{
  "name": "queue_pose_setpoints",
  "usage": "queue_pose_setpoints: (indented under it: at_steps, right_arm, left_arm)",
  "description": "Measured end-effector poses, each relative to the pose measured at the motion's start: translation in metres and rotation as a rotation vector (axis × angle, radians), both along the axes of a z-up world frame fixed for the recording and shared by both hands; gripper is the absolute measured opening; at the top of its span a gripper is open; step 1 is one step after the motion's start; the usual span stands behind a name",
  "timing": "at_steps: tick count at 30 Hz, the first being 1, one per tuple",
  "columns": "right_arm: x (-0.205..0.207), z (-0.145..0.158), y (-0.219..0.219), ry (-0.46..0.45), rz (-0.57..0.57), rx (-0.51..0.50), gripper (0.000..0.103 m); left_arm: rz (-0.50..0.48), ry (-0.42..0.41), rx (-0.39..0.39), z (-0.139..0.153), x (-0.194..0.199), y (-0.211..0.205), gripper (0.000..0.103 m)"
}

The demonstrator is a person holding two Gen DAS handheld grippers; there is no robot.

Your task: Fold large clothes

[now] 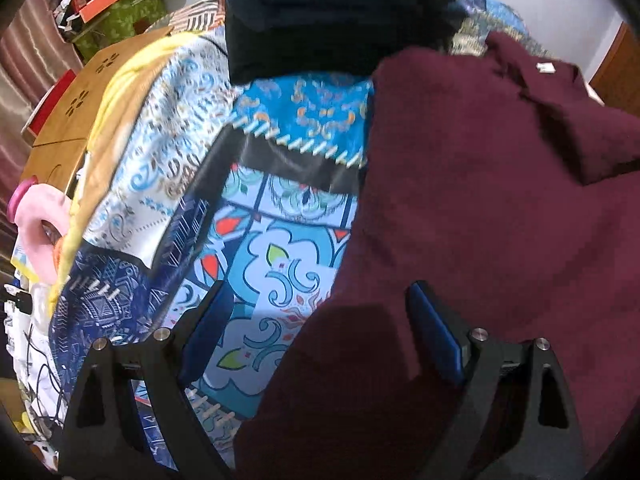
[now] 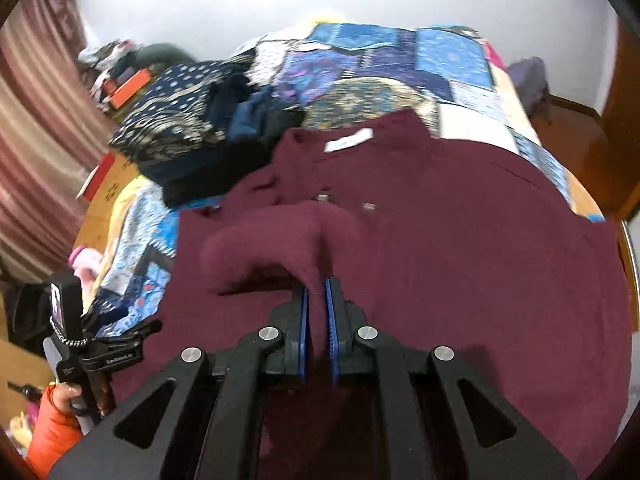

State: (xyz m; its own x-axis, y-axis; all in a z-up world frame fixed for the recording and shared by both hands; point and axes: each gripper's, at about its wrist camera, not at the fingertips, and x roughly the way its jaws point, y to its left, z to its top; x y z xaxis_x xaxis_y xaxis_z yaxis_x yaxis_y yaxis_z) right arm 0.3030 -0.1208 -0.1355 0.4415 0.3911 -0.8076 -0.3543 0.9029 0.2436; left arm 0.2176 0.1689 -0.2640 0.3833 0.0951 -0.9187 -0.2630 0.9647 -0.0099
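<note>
The maroon shirt [image 2: 460,240] lies flat on the patchwork bedspread [image 1: 256,248], collar toward the far wall. The right gripper [image 2: 316,292] clamps a raised sleeve. The left gripper [image 1: 316,320] hovers level, jaws apart, over the shirt's edge.

White wall [image 2: 168,8], striped curtain [image 2: 32,128]

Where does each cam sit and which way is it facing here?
Left wrist: on the left gripper, open, looking along its fingers over the maroon sweater's edge and the patchwork quilt; only the gripper shows.
Right wrist: on the right gripper, shut on a sweater sleeve, facing up the bed toward the folded pile and wall; the left hand shows at lower left.
Shared: sweater, quilt, dark pile.
</note>
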Motion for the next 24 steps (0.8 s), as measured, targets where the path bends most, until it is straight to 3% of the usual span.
queue_pose_setpoints:
  at_steps: [7, 10, 18, 21, 24]
  right_arm:
    - [-0.006, 0.002, -0.049, -0.025, -0.118, 0.016, 0.007]
    - [-0.016, 0.004, -0.067, -0.063, -0.187, -0.013, 0.007]
    - [-0.037, -0.004, -0.109, -0.063, -0.294, -0.082, 0.012]
    - [-0.044, -0.007, -0.122, -0.052, -0.312, -0.13, 0.016]
    - [-0.048, -0.007, -0.135, -0.01, -0.32, -0.096, 0.016]
  left_arm:
    - [0.024, 0.007, -0.019, -0.006, -0.002, 0.006, 0.089]
    - [0.022, 0.009, -0.011, -0.006, -0.002, 0.005, 0.09]
    - [0.019, 0.015, -0.006, -0.005, 0.002, 0.005, 0.09]
    - [0.018, 0.012, 0.013, 0.005, 0.0, 0.008, 0.089]
    - [0.01, -0.026, 0.023, 0.029, -0.007, 0.012, 0.089]
